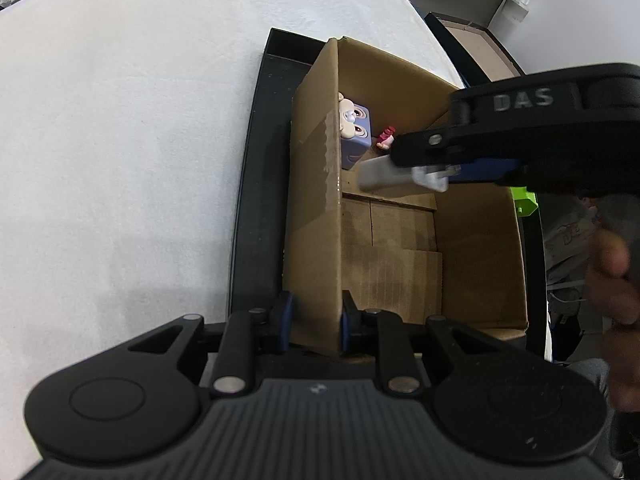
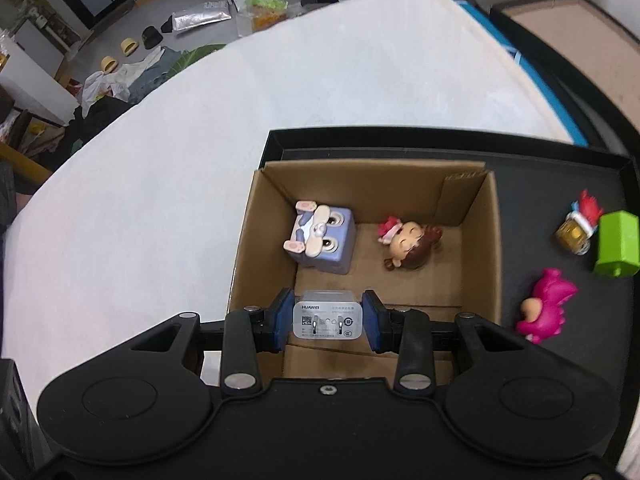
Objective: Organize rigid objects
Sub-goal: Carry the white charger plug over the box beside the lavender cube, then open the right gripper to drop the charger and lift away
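An open cardboard box stands in a black tray. My left gripper is shut on the box's near left wall. My right gripper is shut on a white Huawei charger and holds it over the box's inside; the charger also shows in the left wrist view. A purple cube toy and a brown-haired doll figure lie on the box floor.
In the tray right of the box lie a pink dinosaur toy, a green block and a small red-and-yellow figure. The tray rests on a white cloth-covered surface. Clutter lies on the floor beyond.
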`<state>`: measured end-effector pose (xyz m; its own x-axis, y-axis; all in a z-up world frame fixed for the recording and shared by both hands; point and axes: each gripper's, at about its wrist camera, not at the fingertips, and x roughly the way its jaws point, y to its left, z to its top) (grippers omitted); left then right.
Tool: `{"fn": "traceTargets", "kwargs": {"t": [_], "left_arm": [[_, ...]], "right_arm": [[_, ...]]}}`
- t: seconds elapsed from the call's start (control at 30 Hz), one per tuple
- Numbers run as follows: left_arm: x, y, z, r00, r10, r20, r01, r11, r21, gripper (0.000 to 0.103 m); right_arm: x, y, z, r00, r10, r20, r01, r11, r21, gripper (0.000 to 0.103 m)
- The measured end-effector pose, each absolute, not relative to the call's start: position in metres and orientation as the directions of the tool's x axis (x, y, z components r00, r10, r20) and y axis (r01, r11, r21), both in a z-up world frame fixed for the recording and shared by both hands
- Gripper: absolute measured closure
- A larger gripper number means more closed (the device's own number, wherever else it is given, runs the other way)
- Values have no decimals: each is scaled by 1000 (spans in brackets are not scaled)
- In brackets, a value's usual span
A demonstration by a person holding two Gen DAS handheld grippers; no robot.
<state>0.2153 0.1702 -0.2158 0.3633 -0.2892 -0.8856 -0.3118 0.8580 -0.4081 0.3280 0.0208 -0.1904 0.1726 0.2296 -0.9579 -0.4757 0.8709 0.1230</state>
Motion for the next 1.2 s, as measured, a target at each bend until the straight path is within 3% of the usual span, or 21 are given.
{"fn": "traceTargets", "kwargs": {"t": [0.43, 0.63, 1.2], "left_arm": [[216, 170, -216, 363, -290, -885, -309, 859, -408, 82], [216, 169, -216, 363, -289, -886, -314, 857, -408, 82], [216, 169, -214, 363, -277, -890, -317, 861, -397, 82]], "right_arm": [[326, 26, -214, 98, 212, -972, -438, 887, 149, 66], [331, 20, -201, 116, 270, -956, -425, 883, 198, 49], [329, -31, -153, 198, 307, -931, -452, 871, 191, 40]]}}
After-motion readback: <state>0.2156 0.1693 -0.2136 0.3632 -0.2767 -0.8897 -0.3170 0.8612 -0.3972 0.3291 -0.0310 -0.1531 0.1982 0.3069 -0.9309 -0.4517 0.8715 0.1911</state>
